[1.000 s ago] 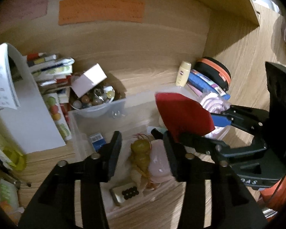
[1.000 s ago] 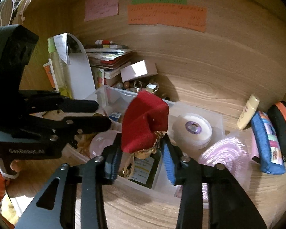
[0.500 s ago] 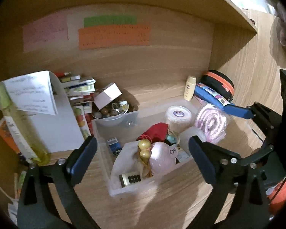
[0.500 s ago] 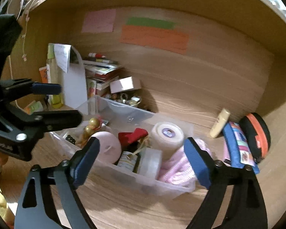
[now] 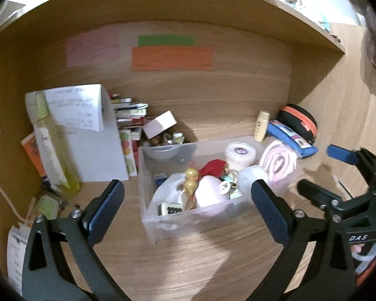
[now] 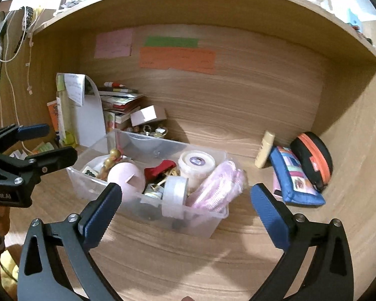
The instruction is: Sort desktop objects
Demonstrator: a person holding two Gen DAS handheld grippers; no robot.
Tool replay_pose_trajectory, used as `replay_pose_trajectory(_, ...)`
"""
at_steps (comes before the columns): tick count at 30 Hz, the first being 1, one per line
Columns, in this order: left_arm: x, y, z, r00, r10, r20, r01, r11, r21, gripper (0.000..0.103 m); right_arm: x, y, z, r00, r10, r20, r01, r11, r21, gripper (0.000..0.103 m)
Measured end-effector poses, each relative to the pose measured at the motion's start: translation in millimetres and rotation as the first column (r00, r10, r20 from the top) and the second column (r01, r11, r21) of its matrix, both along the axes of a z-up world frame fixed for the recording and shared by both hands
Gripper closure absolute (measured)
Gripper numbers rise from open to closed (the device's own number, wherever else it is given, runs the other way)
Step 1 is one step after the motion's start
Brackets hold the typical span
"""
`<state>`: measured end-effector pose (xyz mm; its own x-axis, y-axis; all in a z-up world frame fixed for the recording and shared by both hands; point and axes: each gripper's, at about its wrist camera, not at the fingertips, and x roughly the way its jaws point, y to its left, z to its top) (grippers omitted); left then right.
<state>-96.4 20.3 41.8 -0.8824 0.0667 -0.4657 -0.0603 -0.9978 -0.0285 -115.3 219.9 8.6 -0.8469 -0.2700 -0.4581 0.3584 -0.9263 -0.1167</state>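
Note:
A clear plastic bin [image 5: 163, 228] [image 6: 205, 225] stands on the wooden desk, filled with small items. A red pouch [image 5: 213, 166] [image 6: 160, 170] lies inside among a pink ball [image 5: 209, 192] [image 6: 126, 178], a white tub [image 5: 240, 151] [image 6: 196, 163], a gold figure [image 5: 190, 179] and a tape roll [image 6: 175, 192]. My left gripper [image 5: 188, 208] is wide open and empty, held back in front of the bin. My right gripper [image 6: 184, 213] is wide open and empty, in front of the bin; it also shows at the right of the left wrist view [image 5: 338, 175].
A pink coiled item [image 5: 279, 164] leans at the bin's right end. A blue pouch [image 6: 295, 178], a black-orange case [image 6: 313, 160] and a cream bottle [image 6: 264, 149] lie right. A white folder [image 5: 87, 135], books, a trinket bowl [image 6: 150, 131] and a yellow-green bottle [image 5: 55, 145] stand left.
My right gripper opened and released the red pouch into the bin. My left gripper also opened. Both grippers pulled back and away from the bin.

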Motion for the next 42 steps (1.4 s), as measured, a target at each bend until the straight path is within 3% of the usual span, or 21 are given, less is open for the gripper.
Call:
replay_pose_trajectory(5,6.1,-4.5,-6.3,0.997,0.079,-0.011,-0.079,0.997,0.009,0.001,8.4,8.6,-4.8,1.000,-0.017,-0.005,0.017,0.998,-0.052,0.000)
replay_pose_trajectory(9,7.0,-4.8,-14.7,0.996,0.084,0.002,-0.084,0.996,0.020,0.001,10.8,10.6,-12.6,1.000,-0.004,0.030,0.007,0.995,-0.100,0.000)
replay_pose_trajectory(21,7.5,-0.7,-32.1,0.995,0.095,0.028,-0.095,0.995,0.020,0.001,20.5,7.0,-29.4,0.998,-0.021,0.063,0.028,0.994,-0.109,0.000)
replay_pose_trajectory(42,8.6,10.5,-38.8,0.996,0.087,0.028,-0.087,0.996,-0.010,0.001,29.0,1.5,-28.6,0.999,-0.021,0.047,0.024,0.996,-0.082,0.000)
